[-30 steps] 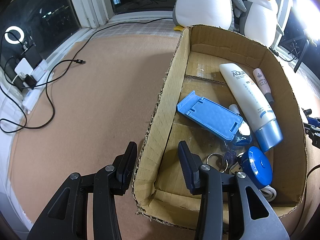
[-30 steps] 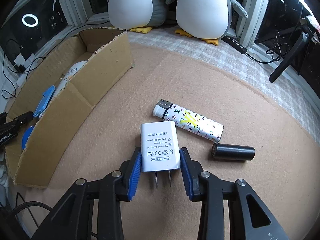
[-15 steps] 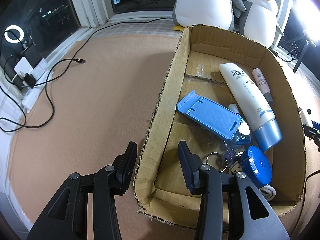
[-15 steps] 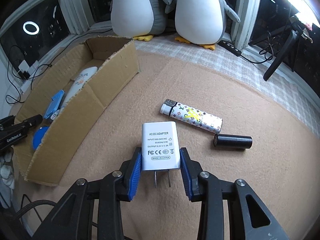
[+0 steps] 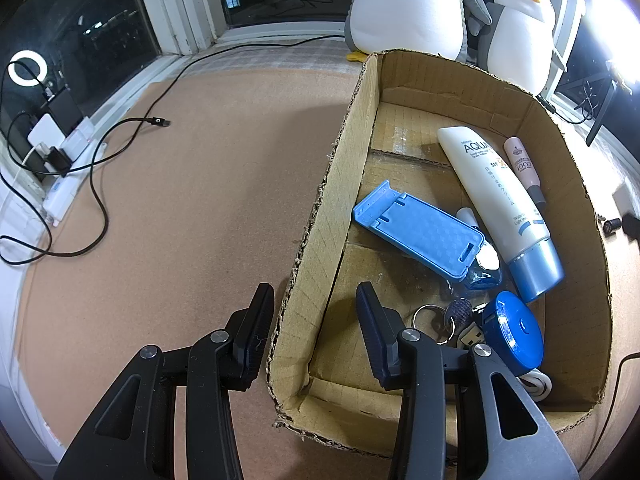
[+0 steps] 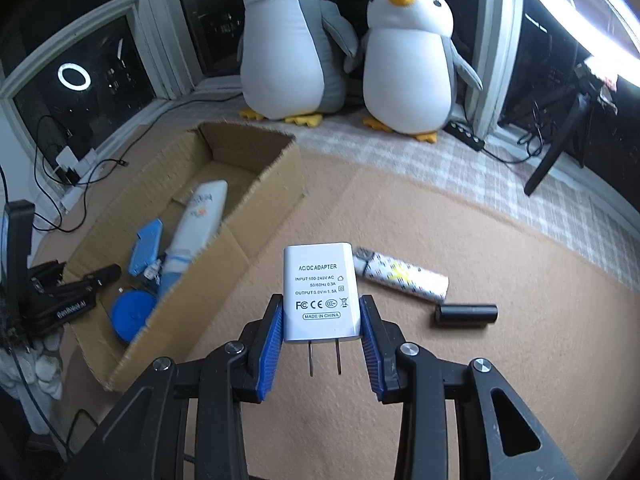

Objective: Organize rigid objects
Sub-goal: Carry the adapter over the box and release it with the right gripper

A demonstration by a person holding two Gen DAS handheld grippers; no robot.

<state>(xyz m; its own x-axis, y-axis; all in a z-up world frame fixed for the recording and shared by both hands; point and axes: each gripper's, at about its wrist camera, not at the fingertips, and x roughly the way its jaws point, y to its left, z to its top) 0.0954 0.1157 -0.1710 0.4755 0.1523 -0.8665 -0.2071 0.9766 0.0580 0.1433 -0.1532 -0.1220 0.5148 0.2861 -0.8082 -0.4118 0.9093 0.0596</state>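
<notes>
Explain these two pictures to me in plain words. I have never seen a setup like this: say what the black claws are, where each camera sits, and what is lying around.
There is no robot here. A person holds a two-finger gripper in each hand, and each gripper carries a wide-angle camera looking along its fingers.

The left camera shows the left gripper straddling the near side wall of a brown cardboard box. The wall does not fill the gap, so no squeeze shows. Inside lie a blue plastic phone stand, a white sunscreen tube, a slim pink tube, a round blue tape measure and keys on a ring.

The right camera shows the right gripper clamping a white wall charger. Beyond it, on the tan mat, lie a patterned white lighter and a short black cylinder.
</notes>
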